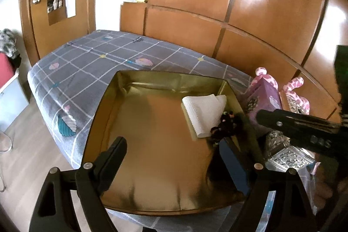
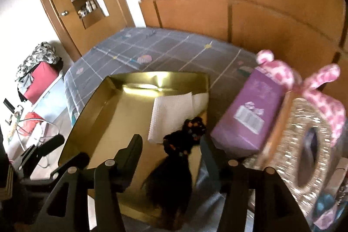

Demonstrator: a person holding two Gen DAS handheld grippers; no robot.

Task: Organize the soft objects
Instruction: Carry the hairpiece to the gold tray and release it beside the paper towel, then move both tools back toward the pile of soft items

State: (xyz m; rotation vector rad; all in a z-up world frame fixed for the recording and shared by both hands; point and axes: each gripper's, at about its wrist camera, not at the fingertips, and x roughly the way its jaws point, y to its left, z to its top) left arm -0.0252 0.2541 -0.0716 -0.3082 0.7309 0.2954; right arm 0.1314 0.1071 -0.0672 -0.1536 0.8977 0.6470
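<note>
So over on the far left there's a red box (image 2: 40, 82) with a heap of patterned clothes (image 2: 38, 58) sitting on top, and behind it a wooden door (image 2: 71, 5) with little shelves cut into it. The bed (image 1: 91, 58) is wearing a grey checked sheet with cupcake prints, running along a big wooden wardrobe (image 1: 217, 3).

Sitting on the near part of the bed is a shiny gold box (image 1: 104, 105), open on top. The left gripper (image 1: 174, 158) is hovering over its near-left part with the jaws standing wide apart and nothing between them. Inside the box, toward the far right corner, a white folded cloth (image 1: 204, 110) is lying flat. Just near of that cloth there's a black fuzzy thing (image 2: 174, 166), some dark soft bundle with small coloured bits on top, lying along the box's right side. I can't tell exactly what it is, it's pretty blurry.

The right gripper (image 2: 171, 158) is hanging right above that black bundle, jaws parted, and the pads aren't pressing on it.

Right of the gold box, a purple carton (image 2: 250, 114) is lying on the sheet, with a pink-and-white spotted plush (image 2: 289, 75) behind it and a sparkly silver tissue box (image 2: 308, 145) on the near right.
</note>
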